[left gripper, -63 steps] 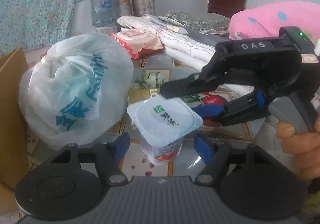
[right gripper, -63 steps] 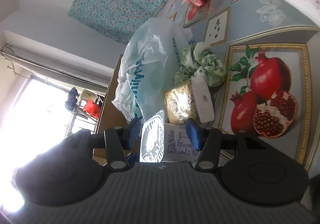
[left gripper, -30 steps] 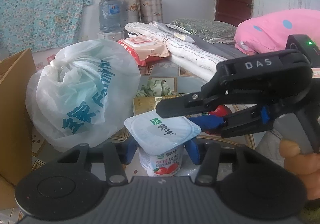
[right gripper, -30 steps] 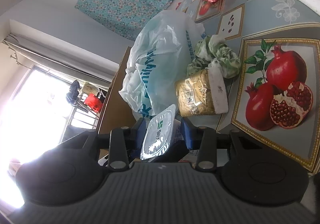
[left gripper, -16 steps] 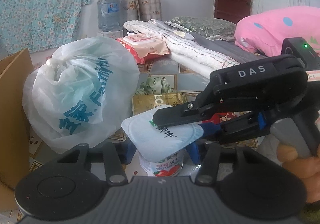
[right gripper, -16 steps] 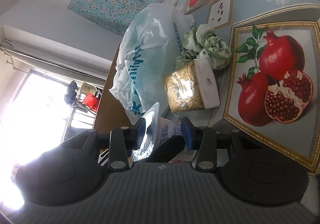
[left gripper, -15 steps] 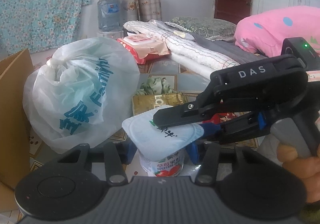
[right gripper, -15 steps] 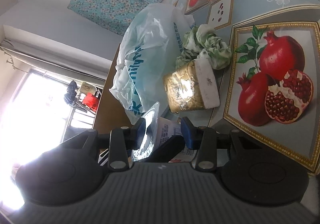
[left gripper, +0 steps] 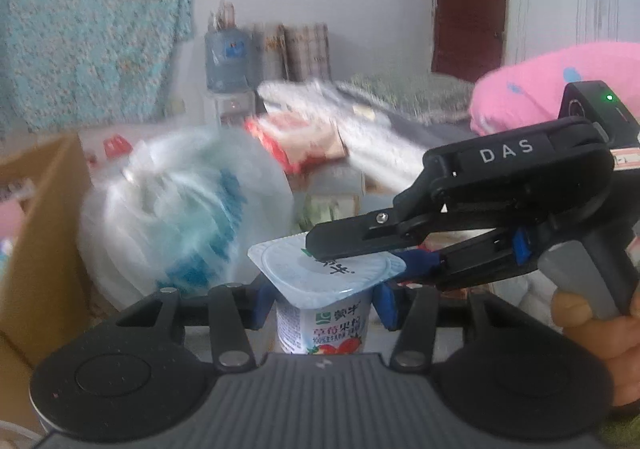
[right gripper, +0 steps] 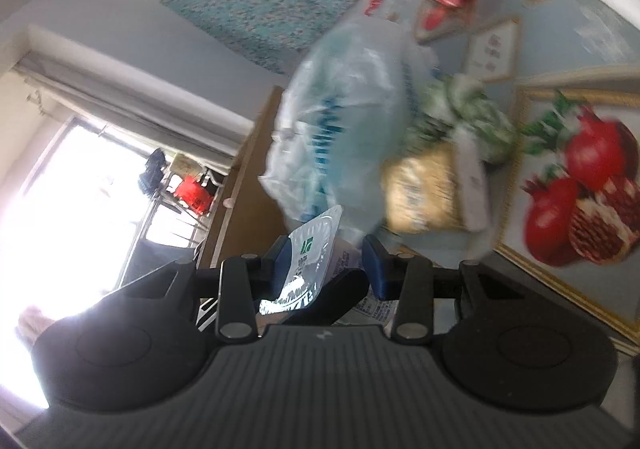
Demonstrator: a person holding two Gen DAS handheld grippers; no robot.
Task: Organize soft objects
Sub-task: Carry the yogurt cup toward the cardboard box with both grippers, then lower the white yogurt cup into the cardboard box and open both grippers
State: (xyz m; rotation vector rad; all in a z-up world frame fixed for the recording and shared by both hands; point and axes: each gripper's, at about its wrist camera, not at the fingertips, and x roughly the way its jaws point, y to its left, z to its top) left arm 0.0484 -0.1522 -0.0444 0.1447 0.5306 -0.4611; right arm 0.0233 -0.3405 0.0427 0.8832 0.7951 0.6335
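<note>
Left wrist view: left hand-held gripper [left gripper: 322, 303] grips yogurt cup [left gripper: 322, 325]; right hand-held gripper [left gripper: 360, 259], lettered "DAS", clamps it top-and-bottom.

The left tongs [left gripper: 322, 303] point forward and slightly down, blue pads pressed on a yogurt cup [left gripper: 323, 319]. The right tongs [left gripper: 352, 257], rolled sideways, pinch its lid rim from the right; a hand [left gripper: 592, 333] grips their handle.
</note>
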